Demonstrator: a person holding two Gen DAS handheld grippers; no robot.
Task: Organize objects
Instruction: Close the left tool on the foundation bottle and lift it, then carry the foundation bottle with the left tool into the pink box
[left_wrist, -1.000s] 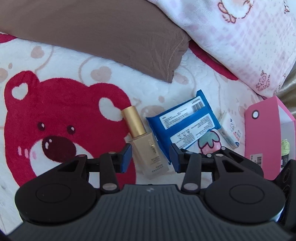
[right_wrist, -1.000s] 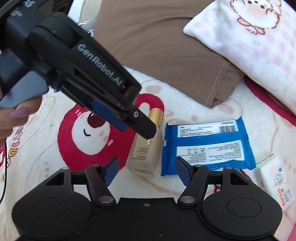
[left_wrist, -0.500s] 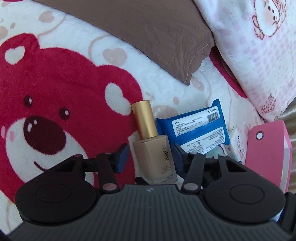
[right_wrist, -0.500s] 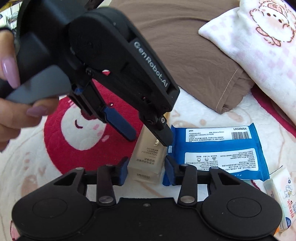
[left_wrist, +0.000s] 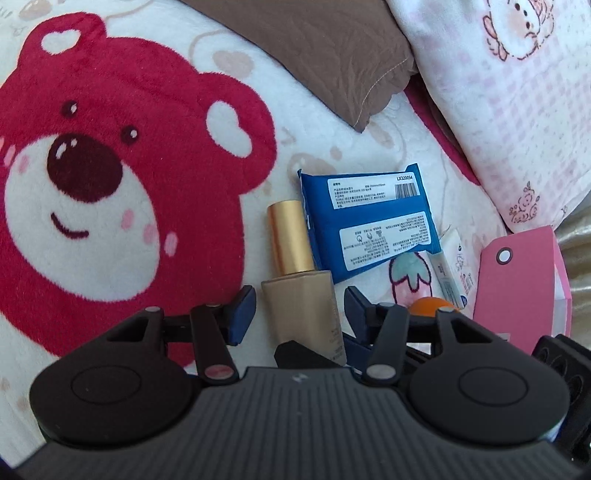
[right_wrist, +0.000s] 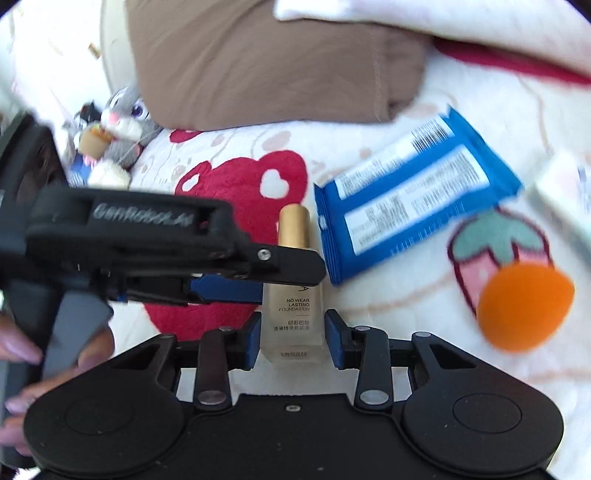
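Observation:
A foundation bottle (left_wrist: 301, 295) with a gold cap lies on the bear blanket. It also shows in the right wrist view (right_wrist: 293, 314). My left gripper (left_wrist: 299, 308) is open, its fingers either side of the bottle body with gaps. My right gripper (right_wrist: 293, 338) has narrowed around the bottle's base, pads close to its sides; contact is not clear. The left gripper's fingers (right_wrist: 280, 264) cross over the bottle in the right wrist view. A blue wipes pack (left_wrist: 369, 221) lies just right of the bottle, seen also in the right wrist view (right_wrist: 413, 206).
An orange sponge ball (right_wrist: 524, 306) lies on the strawberry print. A small white box (left_wrist: 452, 267) and a pink box (left_wrist: 517, 284) sit at the right. A brown pillow (left_wrist: 314, 48) and pink checked bedding (left_wrist: 517, 110) lie behind. A plush toy (right_wrist: 118, 125) is far left.
Both grippers have moved in on the bottle. The right gripper's fingers have narrowed around its base, and the left gripper has swung lower across it. The orange ball has come into view.

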